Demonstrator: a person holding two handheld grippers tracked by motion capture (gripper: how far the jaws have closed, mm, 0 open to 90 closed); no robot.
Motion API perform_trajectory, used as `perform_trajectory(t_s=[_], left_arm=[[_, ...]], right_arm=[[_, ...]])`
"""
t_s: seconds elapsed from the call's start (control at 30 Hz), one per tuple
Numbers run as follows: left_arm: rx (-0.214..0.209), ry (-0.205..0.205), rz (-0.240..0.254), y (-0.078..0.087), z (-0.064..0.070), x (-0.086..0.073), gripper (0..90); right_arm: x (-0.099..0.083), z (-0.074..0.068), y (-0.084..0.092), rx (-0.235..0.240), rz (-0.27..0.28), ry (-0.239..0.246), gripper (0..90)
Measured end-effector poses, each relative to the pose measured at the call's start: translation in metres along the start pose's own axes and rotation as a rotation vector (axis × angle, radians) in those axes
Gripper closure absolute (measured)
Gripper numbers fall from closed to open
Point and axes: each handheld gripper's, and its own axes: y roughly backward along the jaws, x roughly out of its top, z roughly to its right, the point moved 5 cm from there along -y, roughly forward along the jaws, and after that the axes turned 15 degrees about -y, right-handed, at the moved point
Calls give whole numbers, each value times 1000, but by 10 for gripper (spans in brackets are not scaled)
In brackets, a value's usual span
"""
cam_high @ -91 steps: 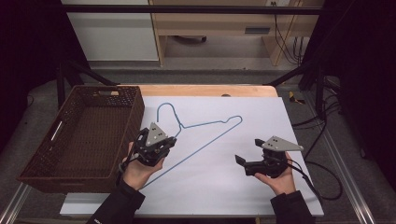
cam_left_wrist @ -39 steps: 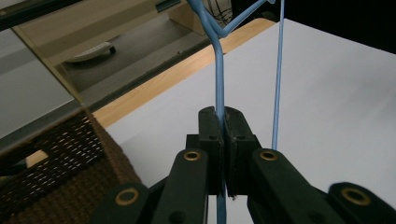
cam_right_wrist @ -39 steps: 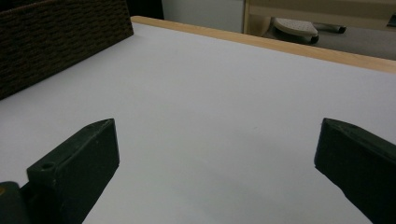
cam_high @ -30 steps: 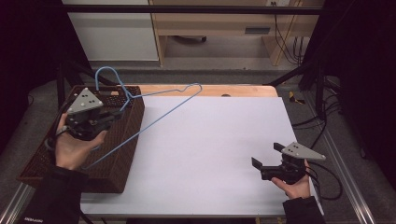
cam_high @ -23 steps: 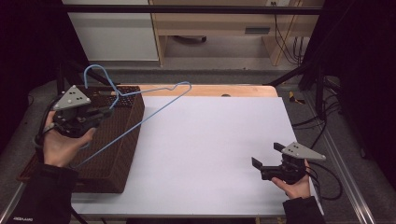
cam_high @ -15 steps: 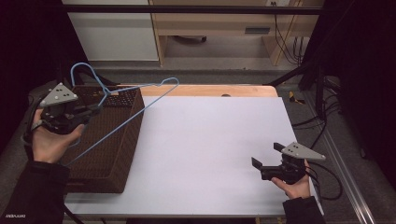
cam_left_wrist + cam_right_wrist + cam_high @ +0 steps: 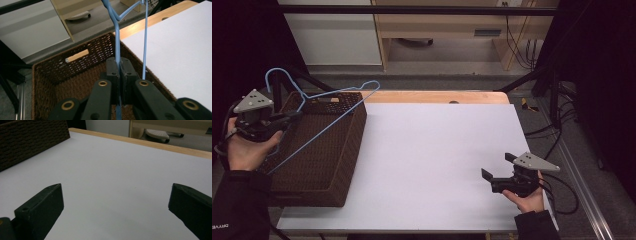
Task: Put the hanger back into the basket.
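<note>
Left hand-held gripper clamped on blue wire hanger just below neck twist, over wicker basket. Hanger likely light, springy, slippery; grip near neck limits swing. Right hand-held gripper wide, empty, over desk.

The hanger looked like thin wire under a smooth, light-blue coating with a faint sheen. The basket was dark brown wicker, rough and matt, with a pale wooden bar across its handle slot. The table had a smooth, matt white top edged at the back by a light wood strip. Both the left gripper and the right gripper had matt black plastic jaws, the left showing brass-coloured rivets.
</note>
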Motion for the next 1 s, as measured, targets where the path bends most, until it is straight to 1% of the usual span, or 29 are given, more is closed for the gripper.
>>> perform_trajectory(t_s=[0.07, 0.1, 0.2, 0.27, 0.37, 0.47, 0.6, 0.67, 0.7, 0.77, 0.9, 1.0], left_arm=[[8, 13, -10, 0, -6, -7, 872], [18, 13, -13, 0, -8, -10, 871], [33, 20, -28, -3, -13, -19, 871], [35, 19, -42, -4, -16, -25, 872], [41, 19, -51, -5, -21, -32, 872], [48, 27, -59, -7, -25, -38, 872], [49, 35, -80, -11, -31, -48, 872], [58, 38, -94, -13, -34, -52, 871], [56, 44, -98, -14, -34, -54, 872], [60, 44, -112, -17, -35, -59, 872], [63, 39, -136, -23, -34, -67, 872], [57, 39, -144, -28, -31, -72, 871]], right_arm=[[0, 0, 0, 2, 0, 3, 4], [0, 1, 0, 1, 1, 4, 4], [0, 1, -1, 0, -1, 3, 4], [0, 1, -1, -1, -1, 4, 4], [-1, 1, -1, -1, -5, 2, 4], [-1, 1, -2, -4, -9, 3, 4], [-2, 2, -3, -4, -11, 7, 4], [-2, 2, -3, -6, -11, 5, 4], [-2, 3, -3, -5, -11, 7, 4], [-2, 3, -3, -7, -11, 3, 5], [-3, 3, -4, -6, -15, 2, 4], [-3, 3, -4, -6, -16, -1, 4]])
